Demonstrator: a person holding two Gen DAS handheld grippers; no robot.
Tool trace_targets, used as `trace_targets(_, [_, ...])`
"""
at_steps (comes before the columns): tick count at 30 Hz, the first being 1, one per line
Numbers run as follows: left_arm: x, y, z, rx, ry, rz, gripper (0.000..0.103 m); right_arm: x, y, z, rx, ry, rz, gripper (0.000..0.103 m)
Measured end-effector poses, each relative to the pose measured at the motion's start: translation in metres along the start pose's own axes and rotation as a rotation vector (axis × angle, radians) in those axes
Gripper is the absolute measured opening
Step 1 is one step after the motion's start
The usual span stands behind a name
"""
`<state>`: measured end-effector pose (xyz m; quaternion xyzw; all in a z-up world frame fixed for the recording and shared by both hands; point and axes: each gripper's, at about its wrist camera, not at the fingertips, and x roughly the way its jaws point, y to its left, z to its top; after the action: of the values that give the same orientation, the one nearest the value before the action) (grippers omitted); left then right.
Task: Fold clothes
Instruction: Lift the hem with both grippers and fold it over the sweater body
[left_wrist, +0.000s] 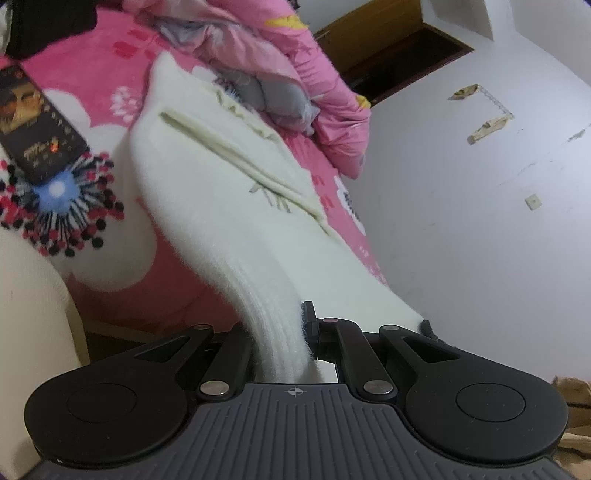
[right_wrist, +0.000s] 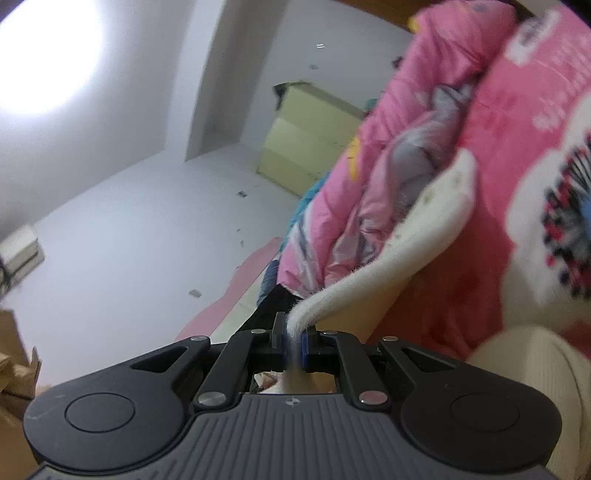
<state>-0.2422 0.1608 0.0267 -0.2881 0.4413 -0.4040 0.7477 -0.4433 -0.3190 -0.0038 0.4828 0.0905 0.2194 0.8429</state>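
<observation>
A white fluffy garment (left_wrist: 221, 166) with cream drawstrings stretches from the pink patterned bed (left_wrist: 74, 74) down into my left gripper (left_wrist: 282, 339), which is shut on a thick bunch of its edge. In the right wrist view the same white garment (right_wrist: 436, 206) runs as a narrow band up toward the bed, and my right gripper (right_wrist: 294, 339) is shut on its thin edge between blue pads (right_wrist: 305, 345). The garment hangs taut between both grippers and the bed.
A crumpled pink quilt (left_wrist: 295, 66) with a grey cloth (left_wrist: 266, 92) lies beyond the garment. A dark box (left_wrist: 33, 122) rests on the bed at left. A cream sleeve (right_wrist: 535, 369) is close at right. White walls, a yellow cabinet (right_wrist: 306, 144) and cardboard (right_wrist: 14, 362) surround.
</observation>
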Motion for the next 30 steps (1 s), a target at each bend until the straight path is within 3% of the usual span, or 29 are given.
trace_targets(8, [0.014, 0.012, 0.02, -0.022, -0.047, 0.036, 0.003, 0.024, -0.021, 0.013, 0.053, -0.006, -0.029, 0.008])
trace_targets(14, [0.033, 0.018, 0.068, -0.011, -0.161, 0.085, 0.003, 0.064, -0.028, 0.053, 0.027, -0.027, -0.068, 0.008])
trace_targets(20, [0.079, 0.026, 0.126, 0.039, -0.241, 0.169, 0.003, 0.121, -0.039, 0.088, -0.021, -0.037, -0.13, 0.008])
trace_targets(25, [0.12, 0.038, 0.17, 0.034, -0.256, 0.196, 0.003, 0.156, -0.065, 0.109, -0.01, -0.058, -0.167, 0.008])
trace_targets(30, [0.152, 0.059, 0.192, -0.007, -0.235, 0.206, 0.004, 0.177, -0.103, 0.122, 0.046, -0.064, -0.221, 0.008])
